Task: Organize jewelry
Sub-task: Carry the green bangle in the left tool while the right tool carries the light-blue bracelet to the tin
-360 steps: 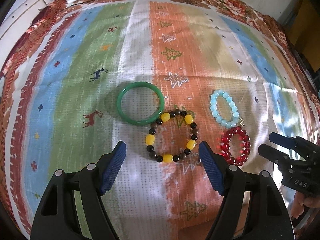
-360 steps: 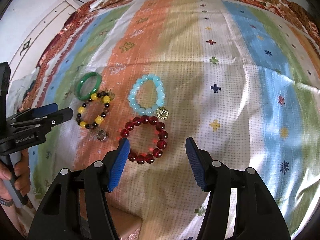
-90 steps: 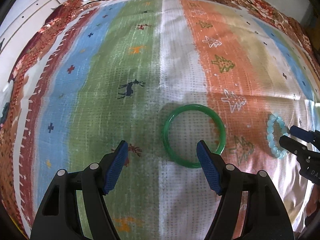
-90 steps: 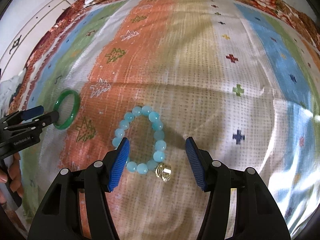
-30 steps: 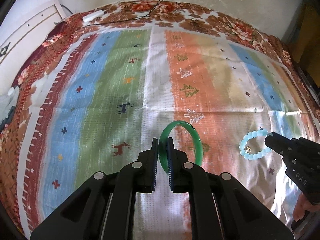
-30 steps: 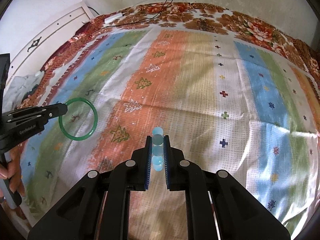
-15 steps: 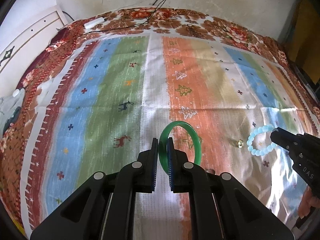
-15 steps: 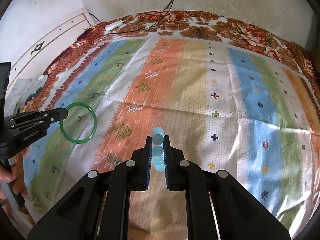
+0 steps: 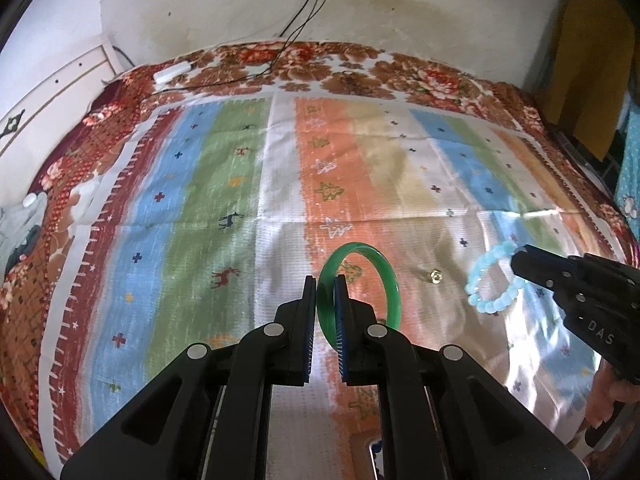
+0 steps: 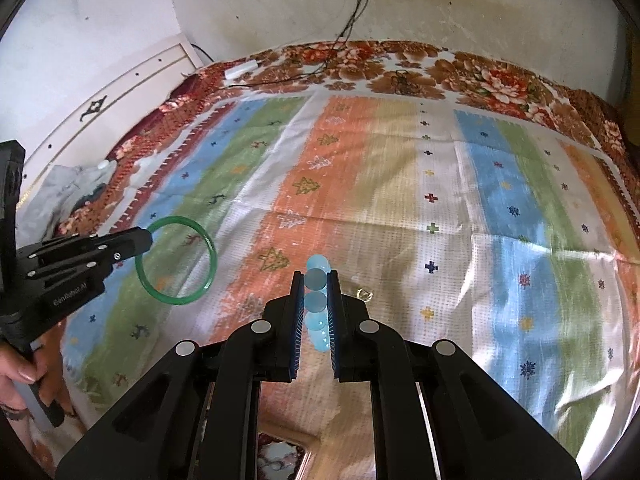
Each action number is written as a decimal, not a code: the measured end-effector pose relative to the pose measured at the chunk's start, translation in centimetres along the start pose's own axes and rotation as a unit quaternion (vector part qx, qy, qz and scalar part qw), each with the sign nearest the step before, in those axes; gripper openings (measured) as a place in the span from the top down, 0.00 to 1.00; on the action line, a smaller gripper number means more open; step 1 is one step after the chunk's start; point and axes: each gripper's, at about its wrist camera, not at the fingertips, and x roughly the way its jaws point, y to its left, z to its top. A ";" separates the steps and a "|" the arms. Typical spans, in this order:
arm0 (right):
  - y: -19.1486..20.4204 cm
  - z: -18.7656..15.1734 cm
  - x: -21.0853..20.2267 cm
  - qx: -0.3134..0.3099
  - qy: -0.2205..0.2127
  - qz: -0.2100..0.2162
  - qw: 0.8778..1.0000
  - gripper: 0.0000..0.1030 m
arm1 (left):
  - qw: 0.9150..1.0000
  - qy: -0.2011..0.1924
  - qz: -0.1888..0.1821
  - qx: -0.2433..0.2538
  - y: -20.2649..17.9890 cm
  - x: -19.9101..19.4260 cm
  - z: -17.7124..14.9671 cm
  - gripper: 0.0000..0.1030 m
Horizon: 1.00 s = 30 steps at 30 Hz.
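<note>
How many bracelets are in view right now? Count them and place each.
2. The green bangle is held off the cloth in the left gripper; the blue bead bracelet is held in the right gripper. Others may lie out of frame.

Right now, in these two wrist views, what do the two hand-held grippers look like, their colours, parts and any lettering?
Both are matte black plastic. The left gripper and the right gripper have angular linkage arms with round silver pivot pins and blue ribbed pads lining the jaws. White lettering shows on each body's side: "GenRobot.AI" on the left, "DAS" readable on the right. Bare fingers grip a handle.
</note>
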 end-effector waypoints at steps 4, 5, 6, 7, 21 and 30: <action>0.3 -0.6 -0.6 -0.004 -0.005 0.005 1.000 0.89 | 1.000 -0.010 -0.007 0.008 -0.6 -0.9 -0.4 0.92; 0.4 -0.8 -0.8 -0.004 -0.005 0.008 1.000 0.89 | 1.000 -0.010 -0.009 0.009 -0.6 -1.1 -0.5 0.92; 0.5 -1.0 -0.9 -0.006 -0.005 0.009 1.000 0.89 | 1.000 -0.012 -0.011 0.011 -0.8 -1.3 -0.7 0.92; 0.6 -1.1 -1.1 -0.007 -0.005 0.010 1.000 0.89 | 1.000 -0.014 -0.012 0.012 -0.8 -1.5 -0.8 0.92; 1.3 -3.3 -4.0 -0.017 -0.015 0.031 0.999 0.89 | 0.999 -0.021 -0.034 0.035 -2.6 -3.7 -3.7 0.91; 1.9 -4.6 -5.8 -0.019 -0.023 0.053 0.998 0.89 | 0.998 -0.024 -0.036 0.048 -3.6 -4.8 -5.4 0.91</action>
